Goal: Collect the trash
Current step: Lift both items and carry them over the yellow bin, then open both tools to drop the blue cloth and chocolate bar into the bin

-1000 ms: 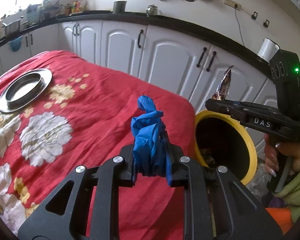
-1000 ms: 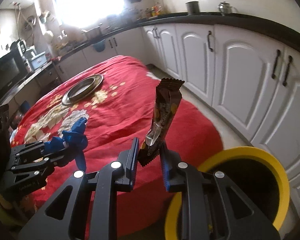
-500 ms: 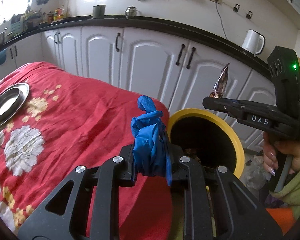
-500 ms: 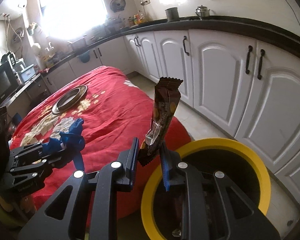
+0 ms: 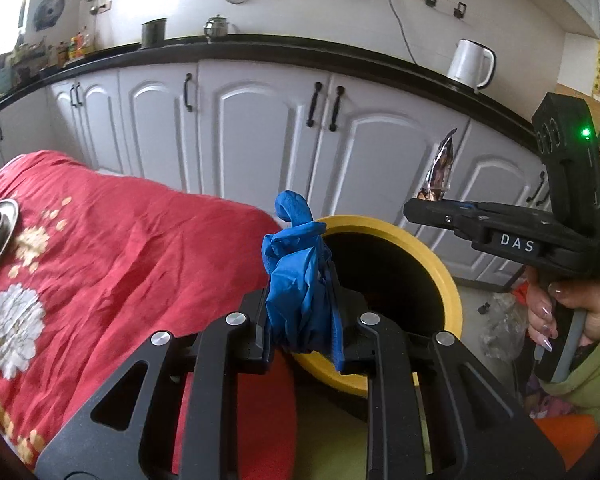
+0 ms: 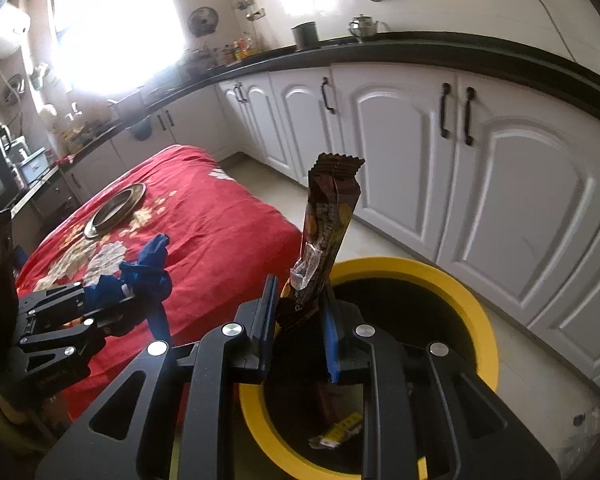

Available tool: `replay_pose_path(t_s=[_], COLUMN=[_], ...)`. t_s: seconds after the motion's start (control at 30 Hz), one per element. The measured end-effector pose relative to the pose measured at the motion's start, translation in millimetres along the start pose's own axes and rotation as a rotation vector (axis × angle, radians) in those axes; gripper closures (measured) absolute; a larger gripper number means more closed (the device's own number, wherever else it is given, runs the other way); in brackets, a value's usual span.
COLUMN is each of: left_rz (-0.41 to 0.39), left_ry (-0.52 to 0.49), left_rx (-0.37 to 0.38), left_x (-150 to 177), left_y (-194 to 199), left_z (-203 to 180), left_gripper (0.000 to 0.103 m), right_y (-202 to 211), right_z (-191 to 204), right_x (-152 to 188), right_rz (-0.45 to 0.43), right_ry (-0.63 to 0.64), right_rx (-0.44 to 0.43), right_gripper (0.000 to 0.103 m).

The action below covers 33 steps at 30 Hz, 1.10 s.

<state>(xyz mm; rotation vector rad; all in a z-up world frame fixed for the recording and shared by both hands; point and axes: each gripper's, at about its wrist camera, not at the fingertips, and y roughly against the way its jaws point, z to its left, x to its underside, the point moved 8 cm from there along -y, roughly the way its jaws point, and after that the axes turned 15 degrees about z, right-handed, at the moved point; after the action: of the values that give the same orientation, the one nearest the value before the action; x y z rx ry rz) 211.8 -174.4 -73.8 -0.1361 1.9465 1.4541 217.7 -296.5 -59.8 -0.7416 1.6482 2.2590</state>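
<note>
The upright wrapper [image 6: 327, 248] is pinched in the right gripper [image 6: 300, 320] directly above the yellow bin [image 6: 482, 320], nearer than the left gripper [image 5: 302, 320], which is clamped on the blue glove [image 5: 296, 276].

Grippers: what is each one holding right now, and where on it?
Left gripper pinches the crumpled blue glove low down; right gripper clamps the brown snack wrapper by its bottom end.

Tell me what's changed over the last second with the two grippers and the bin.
Both carried their loads off the red cloth toward the yellow bin, whose opening now sits beneath them. Unchanged: left hand-held gripper clamps the blue glove, right hand-held gripper the snack wrapper.
</note>
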Motion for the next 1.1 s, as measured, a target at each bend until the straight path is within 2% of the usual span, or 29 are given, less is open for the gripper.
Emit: replay_pose_path(t_s=[0.57,1.1], left_rz=[0.021,0.089], left_ry=[-0.128,-0.141], left_rx=[0.041,0.074], left_x=[-13.2,-24.1], left_y=[-22.8,-62.6], left_z=[-56.7,-75.0], left_gripper=[0.088,0.088], right_y=[16.7,-2.0], right_z=[-47.8,-70.2], right_x=[37.1,65.3], right_rz=[0.011,0.072], right_ry=[-0.08,-0.137], right_rx=[0.051,0.038], right_gripper=[0.083,0.083])
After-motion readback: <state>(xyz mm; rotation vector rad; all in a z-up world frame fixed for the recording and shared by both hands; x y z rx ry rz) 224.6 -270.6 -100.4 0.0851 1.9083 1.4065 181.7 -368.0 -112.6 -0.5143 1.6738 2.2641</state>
